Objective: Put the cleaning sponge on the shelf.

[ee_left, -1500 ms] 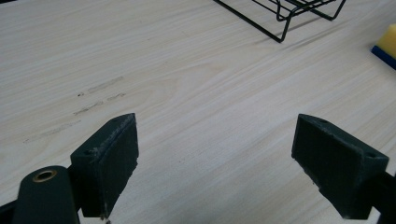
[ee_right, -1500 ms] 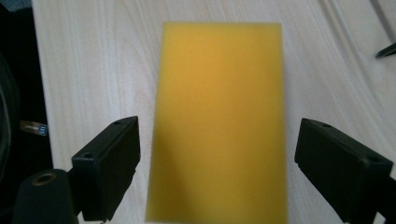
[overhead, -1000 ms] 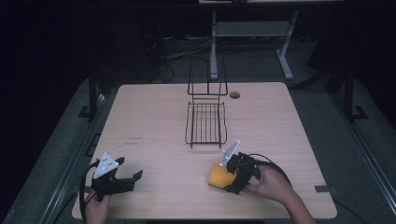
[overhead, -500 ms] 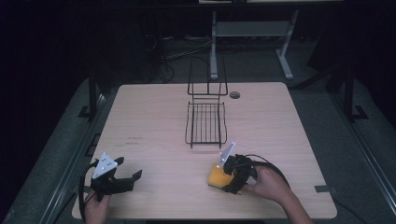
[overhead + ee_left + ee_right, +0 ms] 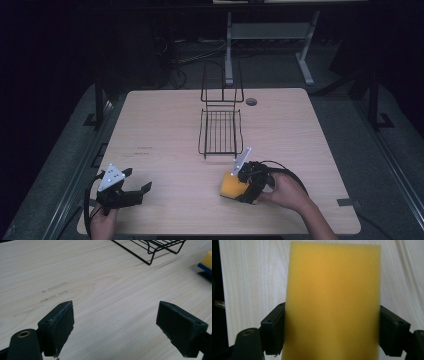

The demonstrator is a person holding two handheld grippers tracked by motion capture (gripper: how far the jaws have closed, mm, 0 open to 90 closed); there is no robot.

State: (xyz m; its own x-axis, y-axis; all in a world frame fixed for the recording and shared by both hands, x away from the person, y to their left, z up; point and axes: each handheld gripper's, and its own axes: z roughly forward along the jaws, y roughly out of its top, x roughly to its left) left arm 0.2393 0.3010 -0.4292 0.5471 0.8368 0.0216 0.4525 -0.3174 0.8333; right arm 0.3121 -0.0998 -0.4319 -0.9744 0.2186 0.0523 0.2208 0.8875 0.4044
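A yellow sponge (image 5: 229,186) with a blue underside rests low over the wooden table (image 5: 165,125) at the front right, held by my right gripper (image 5: 242,187). In the right gripper view the sponge (image 5: 332,290) sits squeezed between both black pads, and my right gripper (image 5: 332,335) is shut on its sides. My left gripper (image 5: 136,180) stands at the front left corner, open, nothing between its fingers. In the left gripper view, my left gripper (image 5: 115,312) has its jaws wide apart over bare wood, and the sponge (image 5: 206,260) shows at the far right edge.
A black wire rack (image 5: 220,131) lies in the middle of the table, with an upright wire frame behind it, and its near corner (image 5: 152,250) shows in the left gripper view. A round cable hole (image 5: 251,101) is at the back. Faint scuff marks (image 5: 53,287) are on the wood.
My right gripper has shifted slightly to the left with the sponge in it. The left gripper has stayed where it was, still open.
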